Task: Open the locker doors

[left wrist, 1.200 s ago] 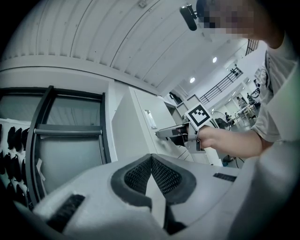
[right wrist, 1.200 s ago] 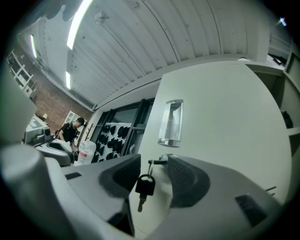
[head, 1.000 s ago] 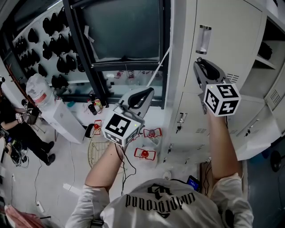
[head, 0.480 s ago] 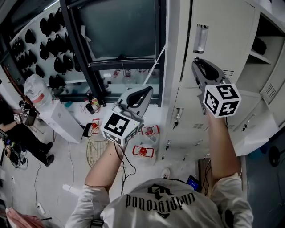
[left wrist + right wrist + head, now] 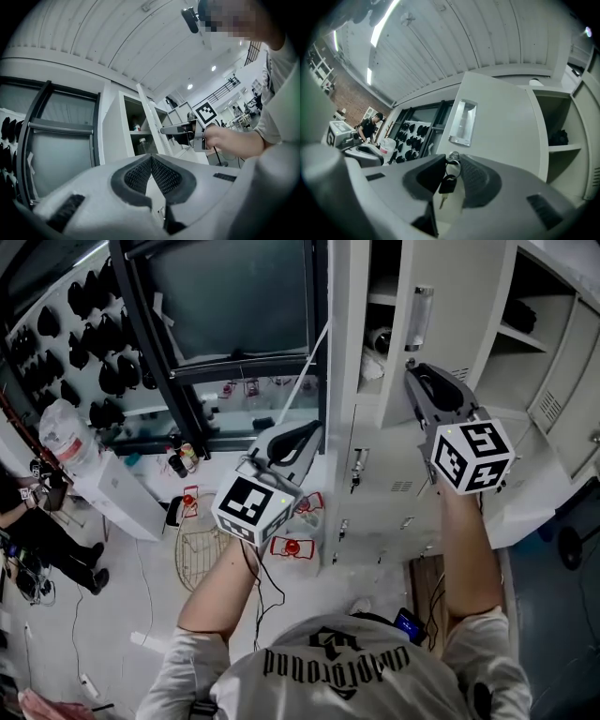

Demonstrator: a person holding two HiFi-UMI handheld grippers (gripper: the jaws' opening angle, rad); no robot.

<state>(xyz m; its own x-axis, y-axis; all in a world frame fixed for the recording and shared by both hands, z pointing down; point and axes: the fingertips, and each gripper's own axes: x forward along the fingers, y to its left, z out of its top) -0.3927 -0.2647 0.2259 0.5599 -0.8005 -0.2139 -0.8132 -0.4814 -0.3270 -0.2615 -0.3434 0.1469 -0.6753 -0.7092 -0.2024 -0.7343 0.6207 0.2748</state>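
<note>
The left tongs (image 5: 307,432) hovered shut and empty, pads (image 5: 137,176) pressed together, well left of the locker door (image 5: 455,296). The right tongs (image 5: 413,371) were closing on the key (image 5: 453,157) in that door's lock, just below the recessed handle (image 5: 462,123), with a spare key (image 5: 446,185) dangling between them. The door stood ajar.

A black-framed window (image 5: 234,306), pale floor (image 5: 112,606), ribbed ceiling (image 5: 440,42) with strip lights (image 5: 384,21).

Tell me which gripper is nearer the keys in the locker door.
Right. The right gripper is closing its jaws on the keys between them; the left gripper hangs off to the left of the locker door, clear of it.
</note>
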